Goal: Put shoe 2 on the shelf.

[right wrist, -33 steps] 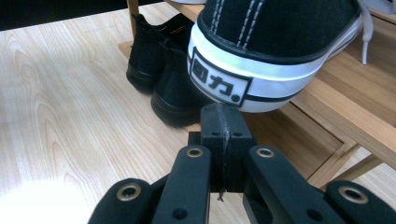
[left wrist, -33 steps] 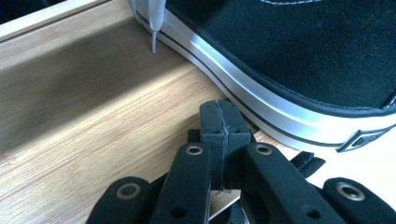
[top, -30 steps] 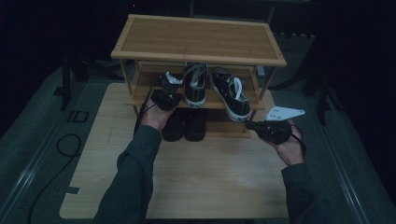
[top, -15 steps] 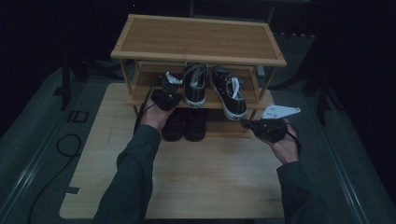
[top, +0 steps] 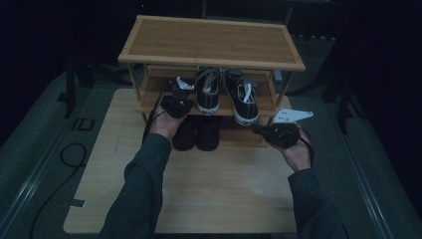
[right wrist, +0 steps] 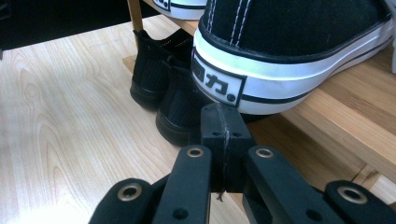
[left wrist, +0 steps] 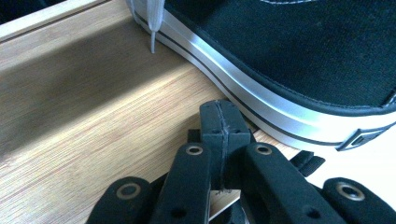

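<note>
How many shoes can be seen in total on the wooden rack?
4. Two black-and-white sneakers, the left sneaker and the right sneaker, stand on the middle shelf. Two black shoes stand side by side beneath it. Others may be hidden deeper inside.

A white heel patch (right wrist: pixel 218 83) on the black sneaker (right wrist: pixel 299 42), at about one o'clock from the jaws in the right gripper view, carries two black Chinese characters, the second reading 力, with a dot after them. On the floor mat (top: pixel 82 124), at nine o'clock from the shoe rack (top: pixel 211 45) in the high view, stand the letters "ID".
</note>
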`<state>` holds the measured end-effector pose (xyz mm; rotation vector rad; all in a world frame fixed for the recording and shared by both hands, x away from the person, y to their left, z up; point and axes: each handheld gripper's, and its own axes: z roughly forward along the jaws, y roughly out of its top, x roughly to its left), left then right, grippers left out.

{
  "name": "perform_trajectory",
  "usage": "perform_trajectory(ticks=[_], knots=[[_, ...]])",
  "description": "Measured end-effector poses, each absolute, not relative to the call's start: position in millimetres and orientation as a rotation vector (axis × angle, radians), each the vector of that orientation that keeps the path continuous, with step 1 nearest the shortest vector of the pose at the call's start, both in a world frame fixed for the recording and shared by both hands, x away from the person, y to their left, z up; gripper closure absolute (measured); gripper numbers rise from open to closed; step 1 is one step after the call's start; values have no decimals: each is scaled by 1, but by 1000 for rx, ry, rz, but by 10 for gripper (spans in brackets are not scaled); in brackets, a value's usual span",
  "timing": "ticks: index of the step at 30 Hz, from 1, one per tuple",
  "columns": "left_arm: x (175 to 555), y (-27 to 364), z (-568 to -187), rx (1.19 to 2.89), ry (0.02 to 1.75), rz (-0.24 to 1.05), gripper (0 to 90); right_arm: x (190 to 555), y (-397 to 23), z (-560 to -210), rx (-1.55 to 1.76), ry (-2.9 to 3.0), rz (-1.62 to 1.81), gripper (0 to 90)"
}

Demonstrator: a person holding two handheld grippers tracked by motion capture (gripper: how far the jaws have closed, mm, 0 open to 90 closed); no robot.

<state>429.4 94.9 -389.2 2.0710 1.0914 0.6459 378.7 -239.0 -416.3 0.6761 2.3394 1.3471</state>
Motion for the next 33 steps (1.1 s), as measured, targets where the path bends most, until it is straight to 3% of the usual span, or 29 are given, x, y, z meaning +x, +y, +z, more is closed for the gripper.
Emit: perform_trajectory(ticks=[33], knots=[[429,94,-389,2067,1094,651,900,389,-223,-412,697,2301,1377,900]])
